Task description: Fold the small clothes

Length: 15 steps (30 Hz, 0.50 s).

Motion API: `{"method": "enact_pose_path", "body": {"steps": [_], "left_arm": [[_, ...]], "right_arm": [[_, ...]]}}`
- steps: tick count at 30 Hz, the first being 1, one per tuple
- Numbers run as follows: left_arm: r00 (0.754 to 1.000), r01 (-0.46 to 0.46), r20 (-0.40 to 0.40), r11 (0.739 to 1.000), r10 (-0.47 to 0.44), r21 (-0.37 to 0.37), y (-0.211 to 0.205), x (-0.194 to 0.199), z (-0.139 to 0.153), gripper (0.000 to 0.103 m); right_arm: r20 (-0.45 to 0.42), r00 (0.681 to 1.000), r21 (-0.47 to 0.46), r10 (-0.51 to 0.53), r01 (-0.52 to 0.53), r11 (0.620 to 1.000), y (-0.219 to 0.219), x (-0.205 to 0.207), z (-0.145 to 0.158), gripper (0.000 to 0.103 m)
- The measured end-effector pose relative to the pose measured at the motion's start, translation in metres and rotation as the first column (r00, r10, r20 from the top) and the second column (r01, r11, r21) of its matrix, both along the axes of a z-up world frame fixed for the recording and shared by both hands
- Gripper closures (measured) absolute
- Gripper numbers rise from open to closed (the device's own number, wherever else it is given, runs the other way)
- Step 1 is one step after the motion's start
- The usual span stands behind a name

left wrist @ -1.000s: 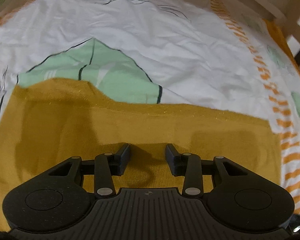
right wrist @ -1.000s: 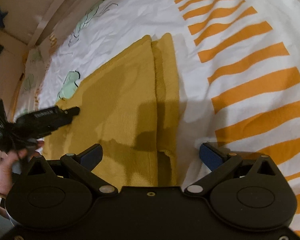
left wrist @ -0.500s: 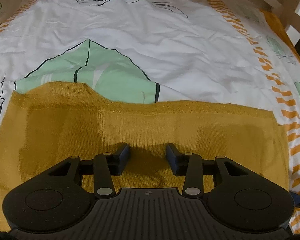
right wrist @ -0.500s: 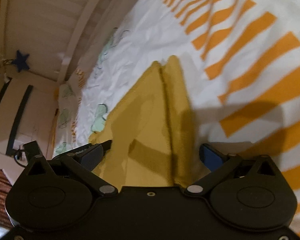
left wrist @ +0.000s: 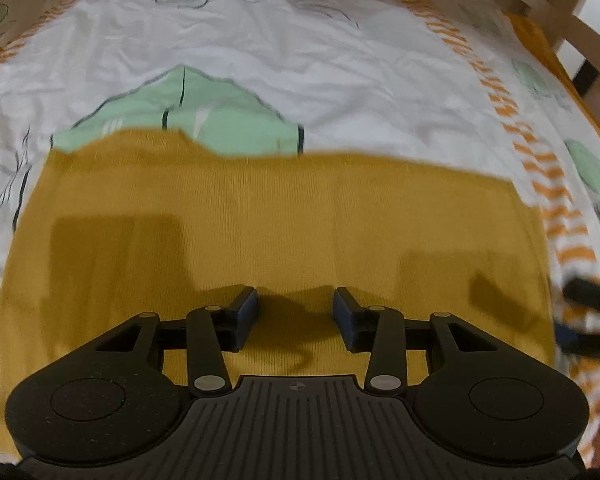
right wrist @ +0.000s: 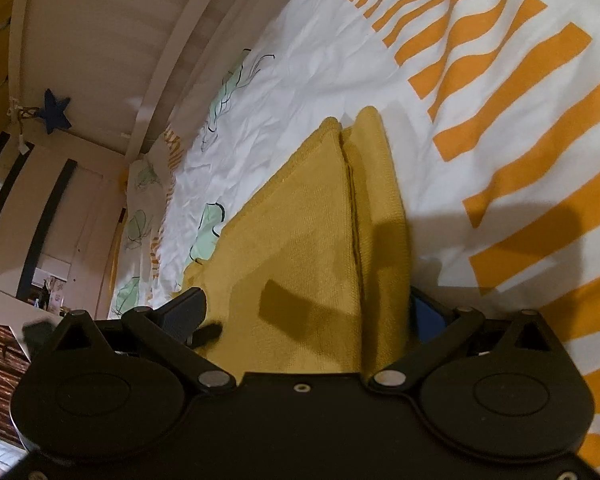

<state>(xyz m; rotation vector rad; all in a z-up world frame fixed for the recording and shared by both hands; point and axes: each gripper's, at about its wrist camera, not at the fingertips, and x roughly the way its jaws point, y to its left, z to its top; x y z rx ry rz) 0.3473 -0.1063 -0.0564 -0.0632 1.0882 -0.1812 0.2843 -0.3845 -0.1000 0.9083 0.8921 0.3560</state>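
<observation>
A mustard-yellow knit garment (left wrist: 284,216) lies flat on the printed bed sheet (left wrist: 300,48). My left gripper (left wrist: 296,312) hovers over its near part, open, with only flat cloth and shadow showing between the fingers. In the right wrist view the garment (right wrist: 300,232) shows a folded strip along its right side. My right gripper (right wrist: 306,312) is wide open at that end of the garment. The cloth runs between its two fingers and partly hides the right fingertip (right wrist: 430,312). The pads do not press on it. A blurred dark shape at the left view's right edge is the right gripper (left wrist: 588,292).
The white sheet has green leaf prints (left wrist: 204,120) and orange stripes (right wrist: 512,92). A pale wooden bed rail (right wrist: 172,76) runs along the far side, with a blue star (right wrist: 56,110) hanging beyond it. A wooden frame (left wrist: 580,28) stands at the top right.
The left view has drawn back, showing more of the garment, and the right gripper has come in at its right edge. The right gripper tipped up and sank to the garment's end.
</observation>
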Motion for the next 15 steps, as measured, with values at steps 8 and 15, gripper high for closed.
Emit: {"method": "enact_pose_path", "body": {"steps": [8, 15], "left_arm": [[0.998, 0.065, -0.016, 0.998, -0.065, 0.012, 0.007, -0.049, -0.005, 0.062], [0.995, 0.098, 0.006, 0.995, -0.098, 0.019, 0.010, -0.071, -0.008, 0.059]], "right_arm": [[0.007, 1.000, 0.010, 0.013, -0.013, 1.000, -0.005, -0.004, -0.001, 0.000], [0.015, 1.000, 0.008, 0.013, -0.013, 1.000, -0.004, -0.006, -0.001, 0.000]]}}
